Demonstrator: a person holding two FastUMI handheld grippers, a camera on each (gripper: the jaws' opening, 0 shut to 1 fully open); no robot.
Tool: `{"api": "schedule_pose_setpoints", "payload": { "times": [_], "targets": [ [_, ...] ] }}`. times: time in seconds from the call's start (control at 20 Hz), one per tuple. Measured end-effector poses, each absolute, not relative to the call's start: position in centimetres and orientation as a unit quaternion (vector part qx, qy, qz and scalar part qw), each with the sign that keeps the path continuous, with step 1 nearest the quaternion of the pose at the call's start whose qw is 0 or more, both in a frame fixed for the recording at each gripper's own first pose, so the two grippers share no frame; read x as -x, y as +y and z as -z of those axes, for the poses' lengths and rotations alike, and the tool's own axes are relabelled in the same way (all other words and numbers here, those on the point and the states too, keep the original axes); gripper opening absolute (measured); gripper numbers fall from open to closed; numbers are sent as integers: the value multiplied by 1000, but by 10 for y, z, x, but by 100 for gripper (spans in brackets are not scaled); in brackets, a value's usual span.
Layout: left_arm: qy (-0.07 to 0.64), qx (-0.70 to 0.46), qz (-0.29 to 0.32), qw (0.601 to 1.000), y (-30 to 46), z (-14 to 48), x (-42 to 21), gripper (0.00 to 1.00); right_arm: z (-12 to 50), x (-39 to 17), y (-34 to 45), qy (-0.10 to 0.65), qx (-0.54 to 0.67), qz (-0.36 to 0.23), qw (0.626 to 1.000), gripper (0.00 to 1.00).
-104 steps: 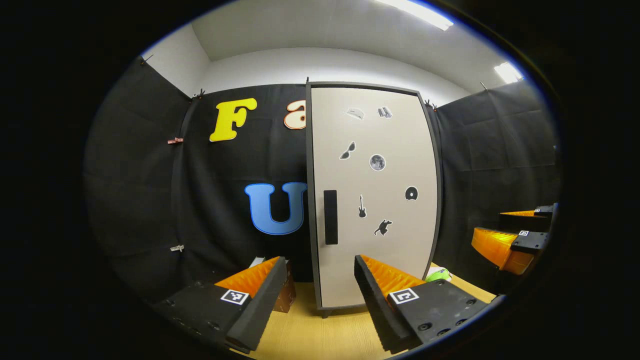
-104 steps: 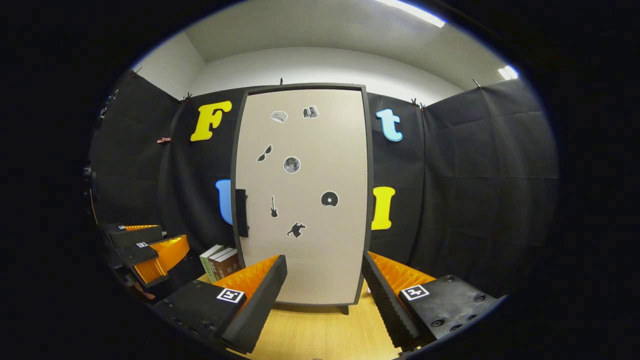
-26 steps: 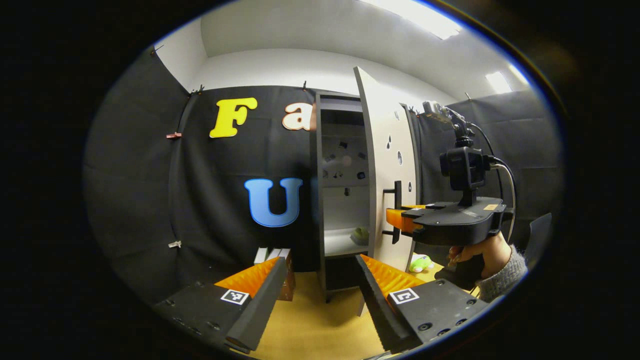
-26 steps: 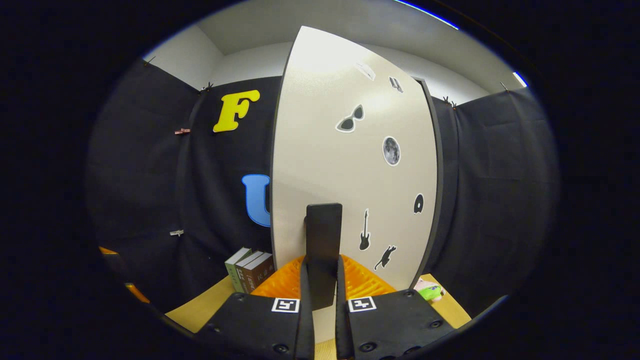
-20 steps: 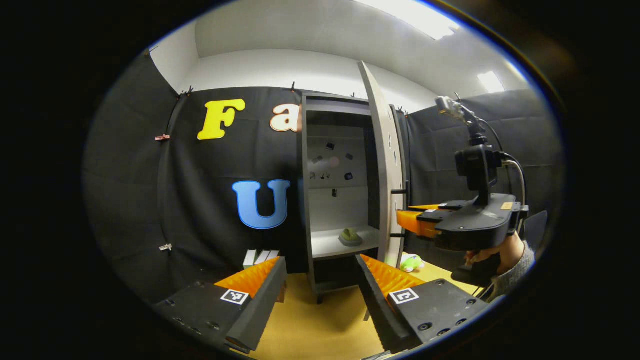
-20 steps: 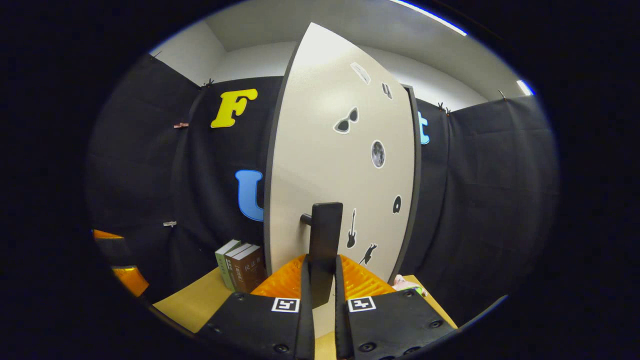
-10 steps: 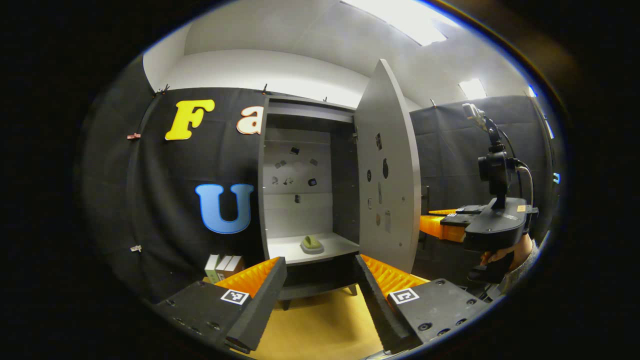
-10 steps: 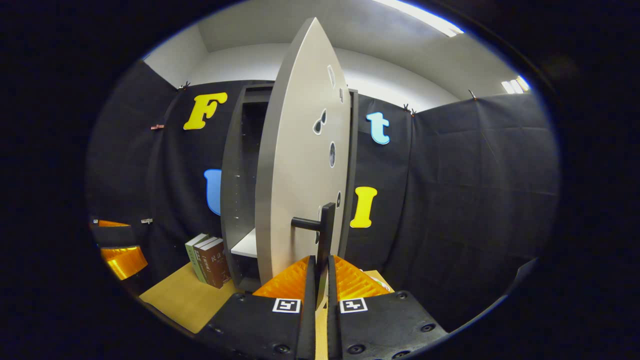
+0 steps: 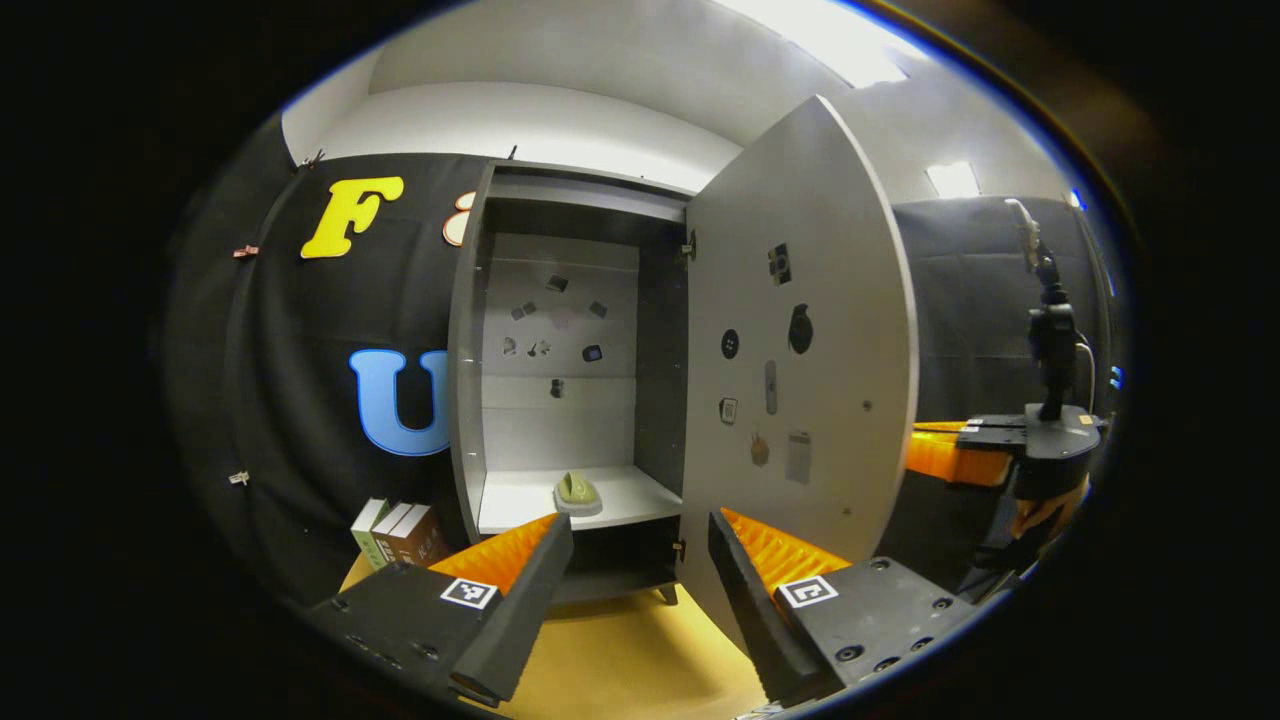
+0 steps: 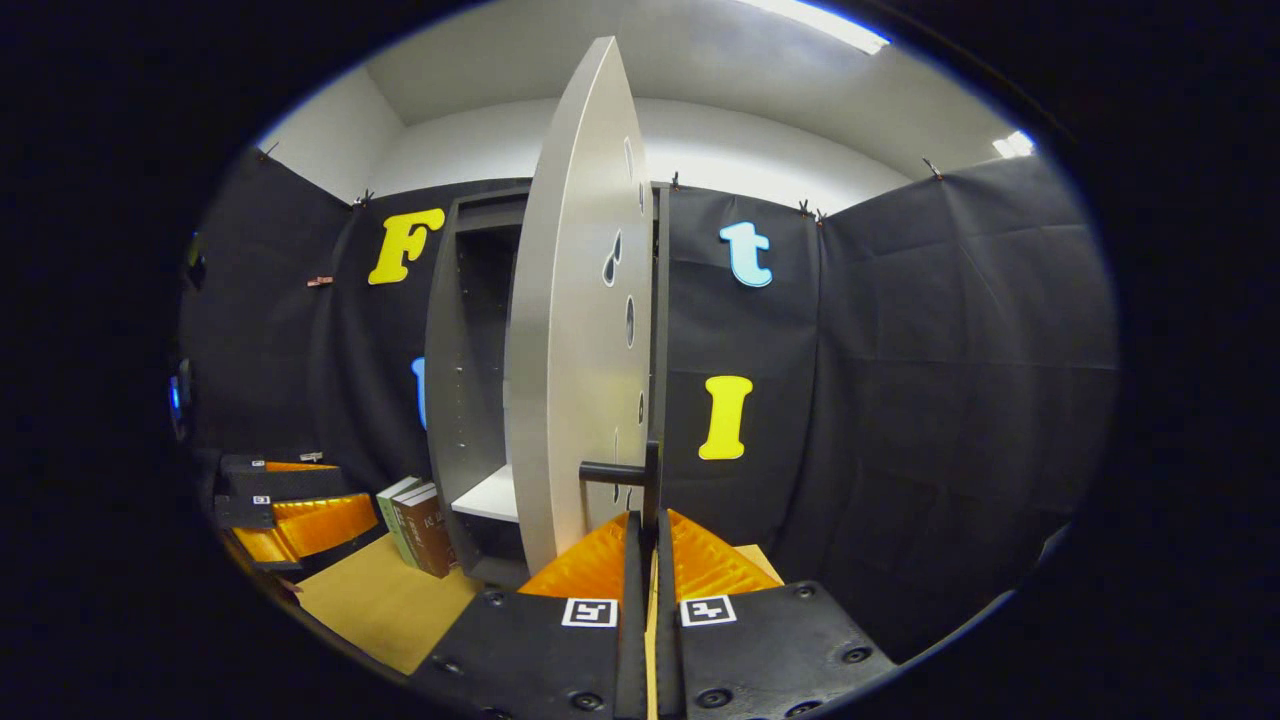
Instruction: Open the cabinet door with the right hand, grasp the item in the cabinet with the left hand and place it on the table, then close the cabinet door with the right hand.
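A wooden tabletop (image 9: 640, 660) is seen under a cabinet (image 9: 465, 350) set against black cloth walls, with white wall and ceiling lights above; books (image 9: 395, 530) stand left of the cabinet. The door (image 9: 800, 370) is swung wider than half a second ago, its inner face now shown. A green item (image 9: 577, 490) lies on the shelf (image 9: 520, 500). The left gripper (image 9: 640, 560) is held spread and empty before it. The right gripper (image 10: 648, 560) is clamped on the handle (image 10: 650, 480).
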State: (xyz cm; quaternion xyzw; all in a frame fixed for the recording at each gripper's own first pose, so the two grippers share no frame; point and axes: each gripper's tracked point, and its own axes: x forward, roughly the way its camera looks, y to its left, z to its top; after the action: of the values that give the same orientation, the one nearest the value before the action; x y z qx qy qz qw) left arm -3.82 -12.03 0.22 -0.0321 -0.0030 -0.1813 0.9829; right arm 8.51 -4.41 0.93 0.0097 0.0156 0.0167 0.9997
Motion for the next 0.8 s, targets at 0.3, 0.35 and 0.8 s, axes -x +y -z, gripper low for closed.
{"api": "schedule_pose_setpoints", "payload": {
  "times": [0.3, 0.35, 0.8],
  "targets": [
    [-4, 33, 148, 988, -131, -7, -16, 87, -7, -79, -76, 17, 13, -27, 999, 8],
    [-5, 31, 142, 989, -132, -8, -25, 87, -7, -78, -82, 18, 12, -24, 999, 8],
    [15, 37, 121, 992, -136, 1, -112, 87, -9, -50, -114, 7, -8, -53, 999, 5]
  ]
}}
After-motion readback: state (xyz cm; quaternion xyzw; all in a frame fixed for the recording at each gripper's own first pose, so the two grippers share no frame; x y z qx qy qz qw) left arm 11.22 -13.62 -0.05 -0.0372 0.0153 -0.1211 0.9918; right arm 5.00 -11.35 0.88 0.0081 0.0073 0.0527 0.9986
